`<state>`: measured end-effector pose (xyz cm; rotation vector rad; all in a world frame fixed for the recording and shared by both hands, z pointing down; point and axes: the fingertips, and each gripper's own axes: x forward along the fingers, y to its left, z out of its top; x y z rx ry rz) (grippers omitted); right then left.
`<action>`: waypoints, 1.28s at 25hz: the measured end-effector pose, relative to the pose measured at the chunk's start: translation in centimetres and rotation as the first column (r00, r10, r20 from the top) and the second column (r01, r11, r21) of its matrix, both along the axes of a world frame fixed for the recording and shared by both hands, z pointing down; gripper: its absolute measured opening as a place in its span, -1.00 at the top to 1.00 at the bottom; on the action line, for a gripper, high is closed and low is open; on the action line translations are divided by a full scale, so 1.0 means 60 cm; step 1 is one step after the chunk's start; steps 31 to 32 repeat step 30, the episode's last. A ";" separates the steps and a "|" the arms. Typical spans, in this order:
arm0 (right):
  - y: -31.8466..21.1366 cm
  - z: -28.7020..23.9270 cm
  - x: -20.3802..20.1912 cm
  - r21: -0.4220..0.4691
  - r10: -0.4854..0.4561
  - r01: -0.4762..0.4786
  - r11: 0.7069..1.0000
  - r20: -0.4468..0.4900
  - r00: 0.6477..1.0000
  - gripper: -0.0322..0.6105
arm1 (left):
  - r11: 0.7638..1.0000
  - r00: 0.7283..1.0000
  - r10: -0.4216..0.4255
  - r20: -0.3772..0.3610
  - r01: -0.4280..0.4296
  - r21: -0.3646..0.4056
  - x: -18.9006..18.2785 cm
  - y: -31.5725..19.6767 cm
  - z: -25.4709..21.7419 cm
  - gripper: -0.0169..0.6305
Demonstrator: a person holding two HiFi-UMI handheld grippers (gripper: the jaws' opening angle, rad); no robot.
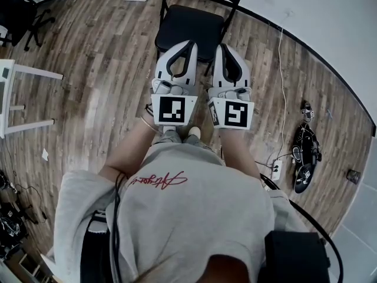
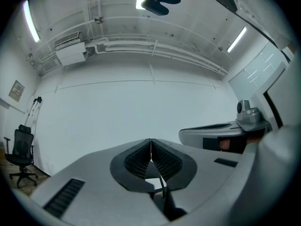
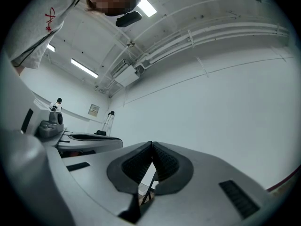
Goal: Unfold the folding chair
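Nearest the lens: the person's grey shirt (image 1: 177,217), bearing a line of red cursive script that cannot be read with confidence.

Far left, a white table (image 1: 23,69) and a black office chair (image 1: 20,16) stand well apart from the work.

Left gripper (image 2: 151,149): jaws pressed together, nothing between the pads. Its marker cube (image 1: 174,109) carries a black-and-white square pattern, no lettering.

Chair (image 1: 194,25): stands on the wood floor just ahead of both grippers, seat level, backrest at the far side. Neither gripper touches it.

Right gripper (image 3: 152,153): jaws likewise closed and empty, held just beside the left one. Its own cube (image 1: 234,113) shows a different square pattern.

Far right, cables and dark gear (image 1: 305,158) lie on the floor near the wall.

Assessment: the chair appears fully opened, so the unfolding step looks complete or at its close. The next move would call only for a check that the seat is seated firmly down, pressing with closed tips, before withdrawing.

A small framed notice (image 3: 93,109) on the wall is too small to read.
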<state>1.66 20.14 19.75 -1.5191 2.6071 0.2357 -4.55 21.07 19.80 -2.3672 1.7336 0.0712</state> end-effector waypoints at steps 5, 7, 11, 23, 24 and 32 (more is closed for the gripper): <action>0.002 0.002 -0.007 -0.013 -0.014 0.014 1.000 -0.027 1.000 0.85 | 1.000 1.000 0.010 0.008 -0.010 0.014 0.002 0.003 -0.004 0.90; 0.002 0.004 -0.010 -0.020 -0.019 0.018 1.000 -0.032 0.999 0.85 | 1.000 1.000 0.006 0.009 -0.006 0.007 0.001 0.004 -0.001 0.90; 0.001 0.000 -0.009 -0.016 -0.015 0.015 1.000 -0.031 0.999 0.85 | 1.000 1.000 0.012 0.012 -0.012 0.006 0.002 0.003 -0.001 0.90; 0.008 -0.011 -0.003 0.015 0.000 0.000 1.000 -0.040 0.999 0.85 | 1.000 1.000 0.015 -0.002 -0.015 -0.014 0.011 0.004 0.005 0.90; 0.009 -0.012 -0.003 0.017 -0.001 0.001 1.000 -0.041 0.999 0.85 | 1.000 1.000 0.016 -0.004 -0.016 -0.015 0.013 0.006 0.005 0.90; 0.011 -0.014 0.000 0.023 0.007 -0.006 1.000 -0.034 0.999 0.85 | 1.000 1.000 0.018 -0.009 -0.018 -0.015 0.012 0.011 0.003 0.90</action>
